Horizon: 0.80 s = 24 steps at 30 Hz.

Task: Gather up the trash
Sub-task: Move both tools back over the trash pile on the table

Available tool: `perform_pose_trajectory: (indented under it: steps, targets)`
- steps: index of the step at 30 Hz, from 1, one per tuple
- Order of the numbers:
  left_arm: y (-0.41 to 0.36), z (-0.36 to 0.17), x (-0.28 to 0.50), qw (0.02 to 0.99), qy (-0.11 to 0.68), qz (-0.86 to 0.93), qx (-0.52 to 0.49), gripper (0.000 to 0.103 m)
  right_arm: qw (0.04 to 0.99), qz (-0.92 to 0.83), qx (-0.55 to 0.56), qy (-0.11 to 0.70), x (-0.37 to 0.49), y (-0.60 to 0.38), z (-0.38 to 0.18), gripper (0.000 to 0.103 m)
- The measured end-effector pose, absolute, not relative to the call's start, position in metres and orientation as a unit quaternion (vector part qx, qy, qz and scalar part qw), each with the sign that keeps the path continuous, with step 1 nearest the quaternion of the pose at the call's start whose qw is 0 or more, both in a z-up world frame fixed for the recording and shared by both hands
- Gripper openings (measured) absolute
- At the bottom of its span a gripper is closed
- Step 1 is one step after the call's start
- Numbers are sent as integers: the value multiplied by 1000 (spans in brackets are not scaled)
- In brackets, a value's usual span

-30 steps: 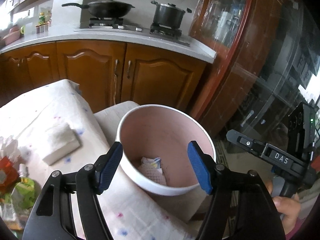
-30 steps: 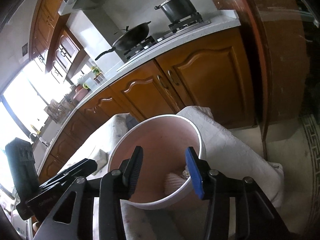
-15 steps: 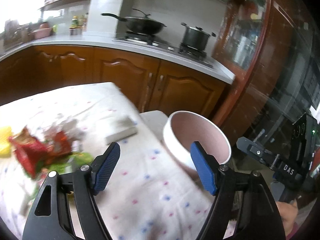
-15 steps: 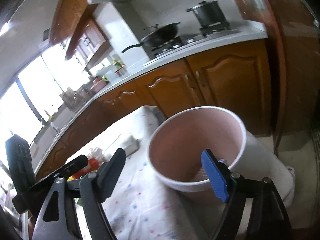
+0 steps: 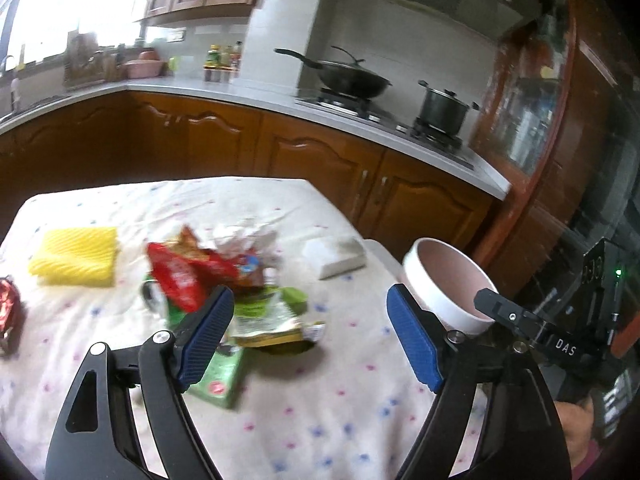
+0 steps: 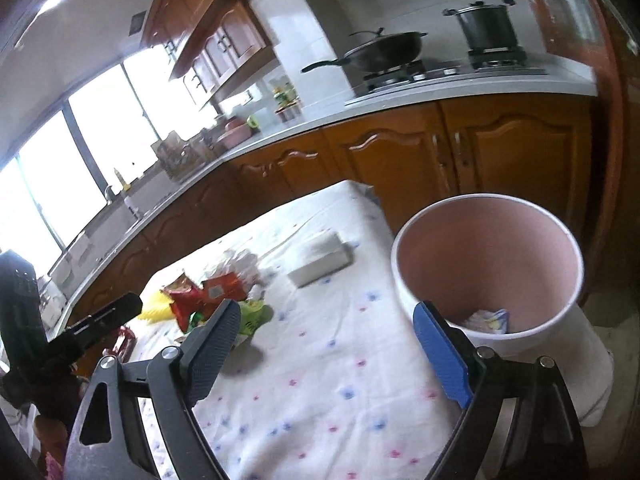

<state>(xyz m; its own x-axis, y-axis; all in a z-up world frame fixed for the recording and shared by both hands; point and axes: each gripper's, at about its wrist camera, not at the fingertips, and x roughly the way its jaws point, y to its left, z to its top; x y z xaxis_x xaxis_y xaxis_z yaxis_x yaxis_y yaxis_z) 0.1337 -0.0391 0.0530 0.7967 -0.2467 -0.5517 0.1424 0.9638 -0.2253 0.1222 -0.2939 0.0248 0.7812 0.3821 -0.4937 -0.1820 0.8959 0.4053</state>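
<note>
A pile of trash lies mid-table: a red snack wrapper [image 5: 180,276], green wrappers [image 5: 264,316], a green carton [image 5: 220,376] and crumpled white paper [image 5: 240,236]. The same pile [image 6: 200,300] shows in the right wrist view. A pink bin [image 5: 448,280] with a white outside stands past the table's right edge, with some paper trash [image 6: 488,320] at its bottom. My left gripper [image 5: 310,300] hovers just right of the pile, jaws opening, nothing between them. My right gripper [image 6: 326,312] hangs between pile and bin [image 6: 404,280], jaws opening and empty.
The table wears a white dotted cloth [image 5: 320,400]. On it lie a yellow cloth [image 5: 76,256], a white tissue pack [image 5: 336,256] and another red wrapper [image 5: 8,308] at the left edge. Wooden kitchen cabinets, a wok and a pot stand behind.
Both views have swung left, away from the bin and onto the table's trash pile. Both grippers' jaws stand wider than before, the right one markedly.
</note>
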Motion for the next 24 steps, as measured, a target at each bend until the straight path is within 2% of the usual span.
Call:
perform_pose_trajectory:
  steps: [15, 24]
  targets:
    - [16, 42, 134, 943, 309, -58, -107, 81, 925, 179, 131, 309, 138, -249, 27, 89]
    - [39, 38, 166, 935, 333, -49, -115, 81, 918, 193, 123, 323, 166, -229, 27, 89]
